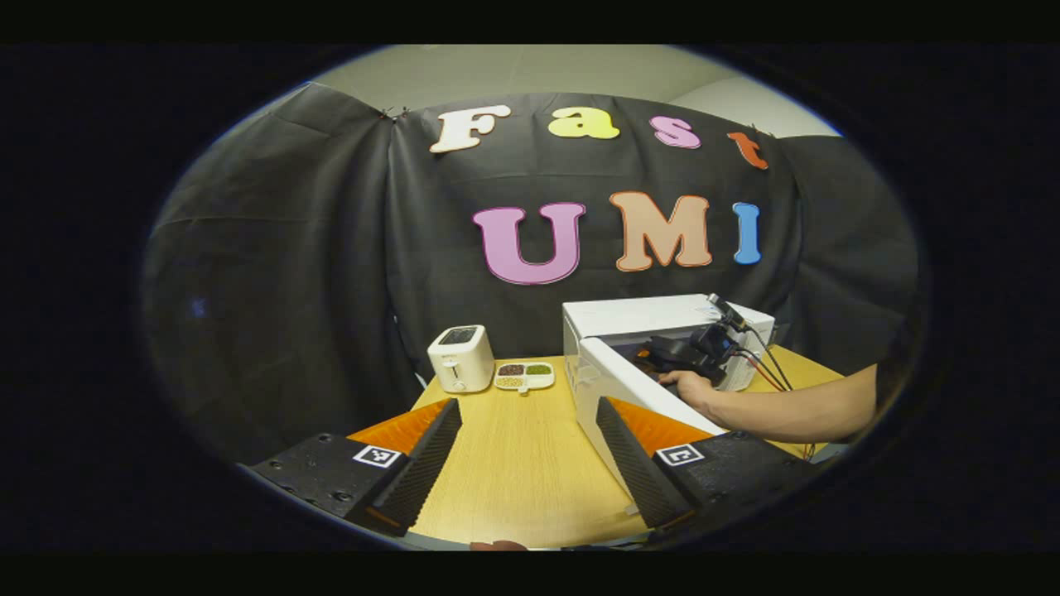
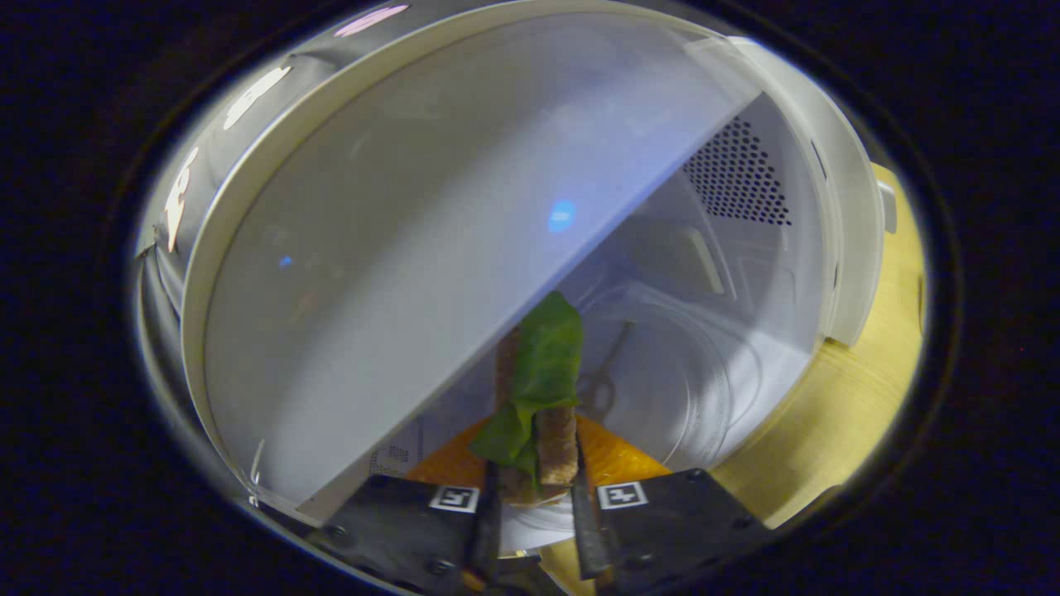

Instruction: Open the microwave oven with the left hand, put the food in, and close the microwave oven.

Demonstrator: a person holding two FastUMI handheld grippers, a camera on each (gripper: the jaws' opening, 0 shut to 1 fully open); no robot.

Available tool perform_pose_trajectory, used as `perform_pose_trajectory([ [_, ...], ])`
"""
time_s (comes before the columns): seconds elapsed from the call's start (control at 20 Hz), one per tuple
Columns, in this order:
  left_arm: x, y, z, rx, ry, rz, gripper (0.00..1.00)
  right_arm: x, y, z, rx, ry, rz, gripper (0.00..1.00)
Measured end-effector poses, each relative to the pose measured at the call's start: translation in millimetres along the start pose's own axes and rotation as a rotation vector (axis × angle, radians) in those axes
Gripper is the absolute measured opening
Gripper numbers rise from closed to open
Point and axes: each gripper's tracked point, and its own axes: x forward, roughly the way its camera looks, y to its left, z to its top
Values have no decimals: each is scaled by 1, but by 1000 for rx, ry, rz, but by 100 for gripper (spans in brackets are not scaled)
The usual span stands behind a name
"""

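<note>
In the left gripper view, the left gripper is hovering over the wooden table with its fingers wide apart, while the white microwave is standing with its door swung open and a hand is reaching inside. A toaster and a snack dish are sitting nearby.

In the right gripper view, the right gripper is clamping a lettuce sandwich just above the microwave's glass turntable.

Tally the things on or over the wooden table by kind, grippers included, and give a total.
Grippers: 2 (left gripper, right gripper)
Microwave: 1
Toaster: 1
Divided dish: 1
Sandwich: 1
Total: 6
</note>
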Motion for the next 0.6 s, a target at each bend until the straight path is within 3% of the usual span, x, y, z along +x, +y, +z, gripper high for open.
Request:
perform_pose_trajectory([
  [0.1,4,-2,-1,-2,1,-7,96,2,-15,-5,-90,16,-40,63],
  [0.25,5,-6,0,-6,3,-11,96,3,-28,-5,-212,12,-50,65],
  [0.35,7,-6,2,-6,-3,-12,96,2,-35,3,-283,-10,-65,75],
  [0.4,7,-7,3,-4,-5,-13,96,2,-36,4,-312,-3,-64,89],
  [0.45,7,-9,5,-1,-8,-16,96,1,-36,6,-339,-5,-62,94],
  [0.5,8,-9,5,1,-10,-17,96,-1,-38,8,-372,-6,-66,85],
  [0.6,9,-11,7,0,-12,-20,96,-5,-39,17,-438,-32,-74,89],
])
